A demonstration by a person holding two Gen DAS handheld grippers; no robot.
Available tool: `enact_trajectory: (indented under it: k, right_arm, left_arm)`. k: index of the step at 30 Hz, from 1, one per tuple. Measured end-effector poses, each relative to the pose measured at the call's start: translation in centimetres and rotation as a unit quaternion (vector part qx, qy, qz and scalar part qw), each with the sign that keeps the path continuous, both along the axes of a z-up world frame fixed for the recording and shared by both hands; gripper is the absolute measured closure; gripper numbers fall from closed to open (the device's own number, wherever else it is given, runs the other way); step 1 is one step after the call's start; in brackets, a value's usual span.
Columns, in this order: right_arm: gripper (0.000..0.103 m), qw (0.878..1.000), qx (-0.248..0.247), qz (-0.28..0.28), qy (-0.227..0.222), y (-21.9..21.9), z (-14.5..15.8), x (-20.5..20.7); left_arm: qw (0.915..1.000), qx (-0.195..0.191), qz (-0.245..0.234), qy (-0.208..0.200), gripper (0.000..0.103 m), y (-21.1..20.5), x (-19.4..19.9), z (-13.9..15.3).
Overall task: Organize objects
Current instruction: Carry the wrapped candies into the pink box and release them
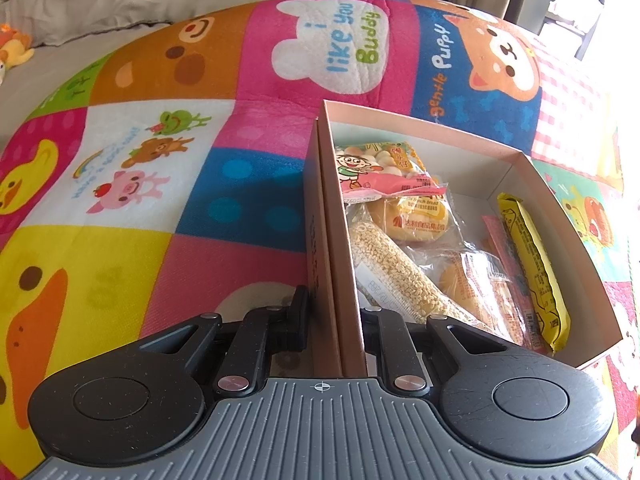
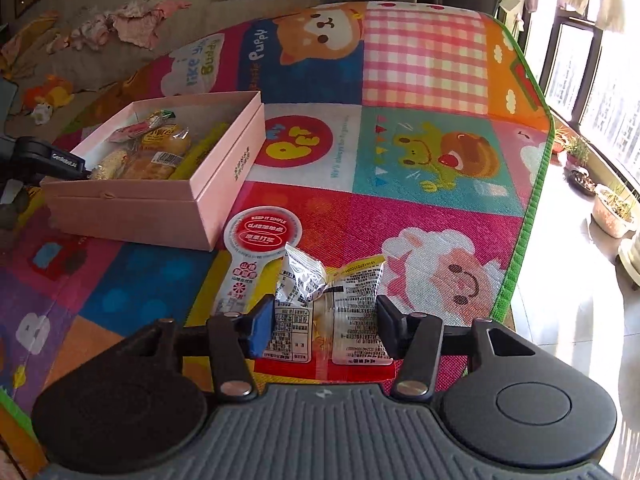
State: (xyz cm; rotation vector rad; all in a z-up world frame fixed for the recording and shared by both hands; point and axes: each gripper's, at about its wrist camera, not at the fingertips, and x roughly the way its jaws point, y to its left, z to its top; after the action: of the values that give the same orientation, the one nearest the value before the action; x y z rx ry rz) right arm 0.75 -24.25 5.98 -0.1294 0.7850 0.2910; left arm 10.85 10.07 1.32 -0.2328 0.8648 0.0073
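A pink cardboard box (image 1: 568, 240) sits on the colourful play mat and holds several snack packets: a cartoon-printed bag (image 1: 380, 168), a bread packet (image 1: 416, 216), a grain bar (image 1: 396, 272) and a yellow bar (image 1: 536, 268). My left gripper (image 1: 340, 316) is shut on the box's near side wall (image 1: 340, 240). The box also shows in the right wrist view (image 2: 224, 168). My right gripper (image 2: 326, 326) is open around a clear snack packet (image 2: 340, 320) lying on the mat. A red-and-white pouch (image 2: 256, 256) lies just left of it.
The play mat (image 2: 420, 160) ends in a green edge (image 2: 520, 240) at the right, with tiled floor and plant pots (image 2: 612, 212) beyond. A sofa with clothes (image 2: 128, 24) and a plush toy (image 2: 52, 94) lies behind the box.
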Motion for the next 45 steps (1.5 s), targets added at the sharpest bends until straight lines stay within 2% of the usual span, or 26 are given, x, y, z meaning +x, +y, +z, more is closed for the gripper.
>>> enact_trajectory:
  k: [3, 6, 11, 16, 21, 26, 28, 29, 32, 35, 40, 42, 45]
  right_arm:
    - [0.05, 0.999, -0.001, 0.051, 0.0, 1.9, 1.9, -2.6]
    - [0.05, 0.995, 0.0, 0.099, -0.019, 4.1, 4.1, -4.7]
    - [0.05, 0.987, 0.016, 0.157, -0.035, 7.4, 7.6, -5.4]
    - [0.05, 0.982, 0.03, 0.184, -0.041, 10.6, 10.3, -2.1]
    - [0.05, 0.986, 0.017, 0.154, -0.059, 13.6, 11.3, 4.2]
    - [0.05, 0.991, 0.014, 0.106, -0.085, 15.7, 10.9, 10.3]
    - [0.037, 0.993, 0.012, 0.074, -0.095, 16.1, 10.4, 12.5]
    - [0.025, 0.994, 0.014, 0.066, -0.089, 16.0, 10.1, 13.6]
    - [0.025, 0.995, 0.029, 0.051, -0.078, 14.7, 9.3, 14.6]
    - [0.025, 0.995, 0.02, 0.04, -0.084, 12.5, 8.6, 13.4]
    - [0.024, 0.995, -0.021, 0.008, -0.093, 8.0, 6.1, 9.1]
    - [0.02, 0.996, -0.025, 0.012, -0.08, 6.5, 4.6, 7.2]
    - [0.02, 0.998, -0.031, 0.021, -0.055, 5.0, 1.9, 4.0]
  left_arm:
    - [1.0, -0.001, 0.0, 0.0, 0.086, 0.0, 0.0, 0.0]
    - [1.0, 0.0, 0.0, 0.0, 0.086, 0.0, 0.0, 0.0]
    - [1.0, -0.001, 0.0, -0.001, 0.086, 0.0, 0.0, 0.0]
    - [0.9999, -0.006, -0.001, -0.008, 0.085, 0.1, -0.1, 0.0]
    - [0.9998, -0.014, -0.006, -0.014, 0.084, 0.4, -0.3, -0.1]
    - [0.9997, -0.013, -0.008, -0.017, 0.084, 0.4, -0.4, -0.2]
    - [0.9997, -0.015, -0.009, -0.017, 0.084, 0.5, -0.5, -0.2]
    - [0.9997, -0.015, -0.01, -0.018, 0.083, 0.5, -0.5, -0.3]
    - [0.9996, -0.016, -0.01, -0.019, 0.083, 0.6, -0.5, -0.3]
    - [0.9996, -0.017, -0.008, -0.02, 0.083, 0.6, -0.5, -0.3]
    - [0.9996, -0.02, -0.006, -0.021, 0.083, 0.6, -0.5, -0.3]
    - [0.9996, -0.019, -0.006, -0.021, 0.083, 0.6, -0.5, -0.4]
    - [0.9996, -0.021, -0.005, -0.021, 0.083, 0.6, -0.5, -0.3]
